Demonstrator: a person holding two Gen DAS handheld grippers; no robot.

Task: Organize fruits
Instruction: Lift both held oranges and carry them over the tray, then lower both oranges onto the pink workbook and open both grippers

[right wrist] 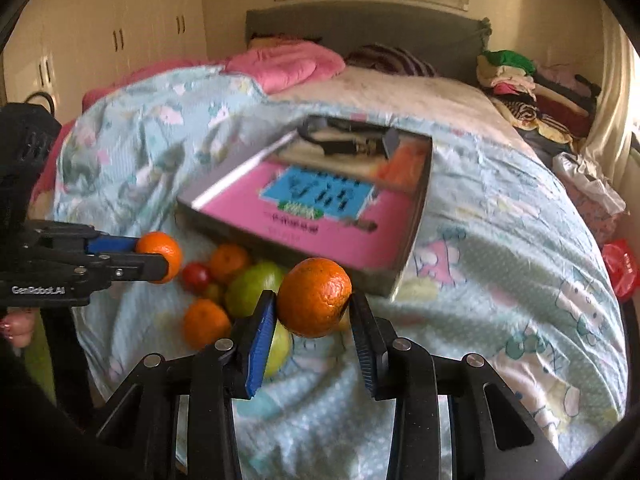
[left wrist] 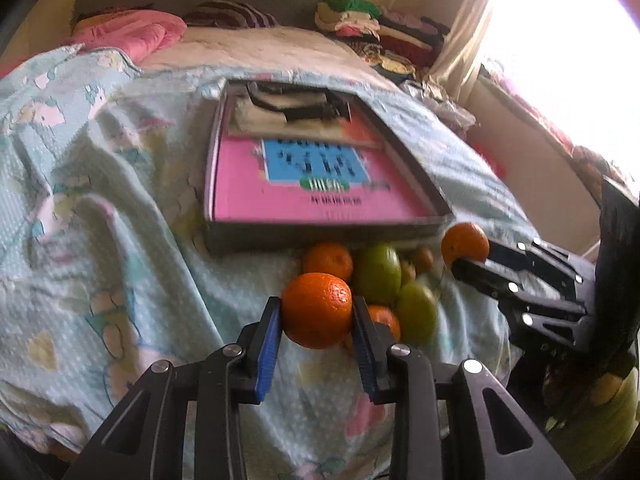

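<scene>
My left gripper (left wrist: 317, 305) is shut on an orange (left wrist: 316, 320) and holds it above the blue patterned bedspread (left wrist: 120, 208). My right gripper (right wrist: 312, 297) is shut on another orange (right wrist: 316, 308), also held off the bed. Each gripper shows in the other view: the right gripper (left wrist: 464, 257) with its orange (left wrist: 466, 240), and the left gripper (right wrist: 154, 258) with its orange (right wrist: 162, 250). Below them lies a pile of oranges (right wrist: 206, 322), green apples (right wrist: 254, 288) and a small red fruit (right wrist: 196, 276). Just behind the pile sits a shallow pink-bottomed box (left wrist: 320, 236).
A black strapped item (left wrist: 296, 104) lies at the far end of the box. A pink quilt (right wrist: 288, 62) and a grey headboard (right wrist: 360, 28) are beyond. Stacked clothes (right wrist: 516, 76) fill the far right, and a red bag (right wrist: 620, 264) lies at the bed's right edge. White wardrobes (right wrist: 120, 40) stand at the left.
</scene>
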